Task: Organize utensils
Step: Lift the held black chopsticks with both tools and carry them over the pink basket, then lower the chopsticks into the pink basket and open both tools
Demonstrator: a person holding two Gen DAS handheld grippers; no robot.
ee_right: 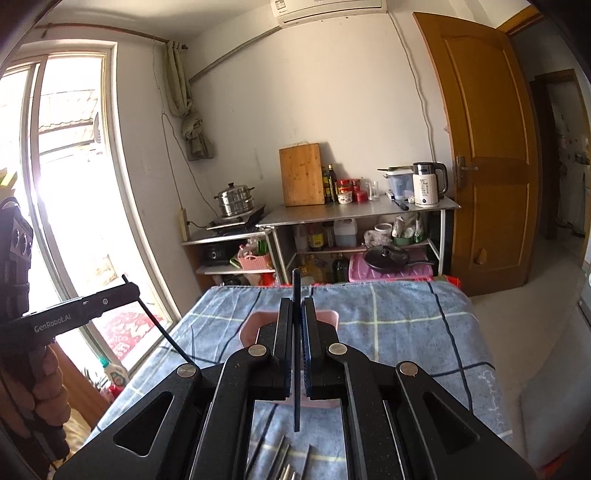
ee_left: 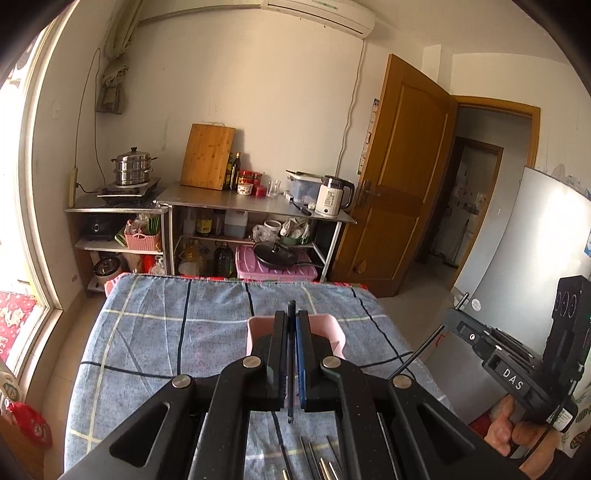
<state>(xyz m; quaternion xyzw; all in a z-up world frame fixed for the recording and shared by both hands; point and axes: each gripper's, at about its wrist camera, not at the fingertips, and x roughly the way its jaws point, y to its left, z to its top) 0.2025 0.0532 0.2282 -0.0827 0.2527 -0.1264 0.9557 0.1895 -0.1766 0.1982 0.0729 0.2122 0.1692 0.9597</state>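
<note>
Both tongs pinch a dark chopstick: left tongs (ee_left: 291,334) and right tongs (ee_right: 296,325), raised just before the pink holder (ee_left: 334,330).

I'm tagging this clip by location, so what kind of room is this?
Most likely a lived-in home kitchen or utility room: a steamer pot on a cooktop, an electric kettle and cutting board on a steel table, and a wall air conditioner.

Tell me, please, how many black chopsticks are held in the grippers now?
2. One black chopstick is clamped in the left gripper; the other chopstick is clamped in the right gripper. Metal utensils lie below on the cloth, partly hidden.
</note>
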